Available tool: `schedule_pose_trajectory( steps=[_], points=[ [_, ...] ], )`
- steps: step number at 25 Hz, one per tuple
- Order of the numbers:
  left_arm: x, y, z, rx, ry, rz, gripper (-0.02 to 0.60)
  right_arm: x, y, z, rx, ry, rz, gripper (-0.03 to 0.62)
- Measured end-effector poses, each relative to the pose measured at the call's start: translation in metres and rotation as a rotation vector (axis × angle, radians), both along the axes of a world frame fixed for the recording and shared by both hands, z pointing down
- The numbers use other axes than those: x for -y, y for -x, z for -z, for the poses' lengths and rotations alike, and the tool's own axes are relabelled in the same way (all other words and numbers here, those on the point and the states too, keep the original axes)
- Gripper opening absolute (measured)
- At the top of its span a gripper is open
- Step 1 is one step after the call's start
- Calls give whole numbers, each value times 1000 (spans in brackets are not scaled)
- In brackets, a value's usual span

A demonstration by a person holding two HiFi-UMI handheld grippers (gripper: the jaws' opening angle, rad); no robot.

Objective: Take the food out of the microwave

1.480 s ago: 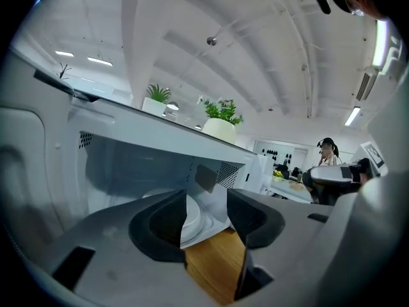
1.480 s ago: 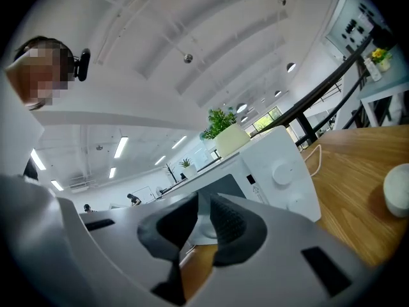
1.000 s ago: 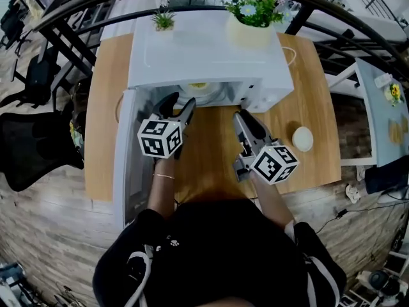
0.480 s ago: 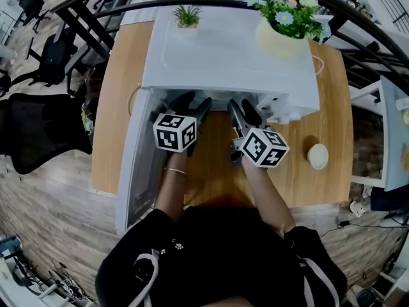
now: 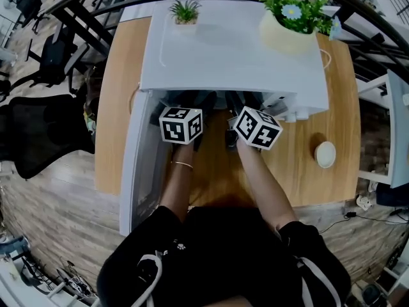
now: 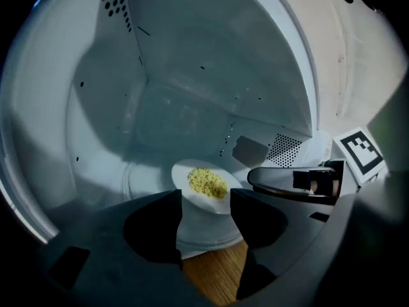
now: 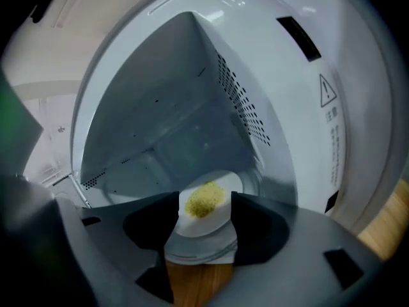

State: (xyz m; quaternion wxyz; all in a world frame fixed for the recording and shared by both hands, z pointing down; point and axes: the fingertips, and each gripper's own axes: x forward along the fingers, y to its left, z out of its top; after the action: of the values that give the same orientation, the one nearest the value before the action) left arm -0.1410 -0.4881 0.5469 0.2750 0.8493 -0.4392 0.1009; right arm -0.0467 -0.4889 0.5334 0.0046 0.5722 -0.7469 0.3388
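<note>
The white microwave [image 5: 230,50] stands open on the wooden table. Inside, on the turntable, sits a white plate [image 6: 204,185] [image 7: 206,215] with a small heap of yellow food [image 6: 207,182] [image 7: 204,200]. Both grippers reach into the oven's mouth; in the head view only their marker cubes show, the left one [image 5: 181,125] and the right one [image 5: 257,127]. My left gripper [image 6: 206,219] is open, its jaws have just been opening a little, and the plate lies just beyond the gap, untouched. My right gripper [image 7: 204,226] is open too, short of the plate's near rim. One right finger [image 6: 281,179] shows beside the plate.
The microwave door [image 5: 137,165] hangs open at the left. On top stand a flower pot [image 5: 291,31] and a small plant [image 5: 185,11]. A small white round lid or dish [image 5: 325,153] lies on the table [image 5: 300,178] at the right. A black chair [image 5: 45,139] stands left.
Both grippers have moved forward and down into the microwave's mouth, the right one further. Their fingers, in plain sight before, are now hidden under the oven's top edge.
</note>
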Motion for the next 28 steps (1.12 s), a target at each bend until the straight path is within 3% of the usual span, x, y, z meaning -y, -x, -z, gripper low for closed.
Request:
schedule_pose_trajectory(
  steps=[10, 28],
  points=[
    [6, -4, -9, 15, 24, -18, 216, 15, 0, -25, -29, 104, -93, 271],
    [9, -10, -10, 25, 30, -25, 216, 20, -3, -22, 63, 103, -104, 225]
  ],
)
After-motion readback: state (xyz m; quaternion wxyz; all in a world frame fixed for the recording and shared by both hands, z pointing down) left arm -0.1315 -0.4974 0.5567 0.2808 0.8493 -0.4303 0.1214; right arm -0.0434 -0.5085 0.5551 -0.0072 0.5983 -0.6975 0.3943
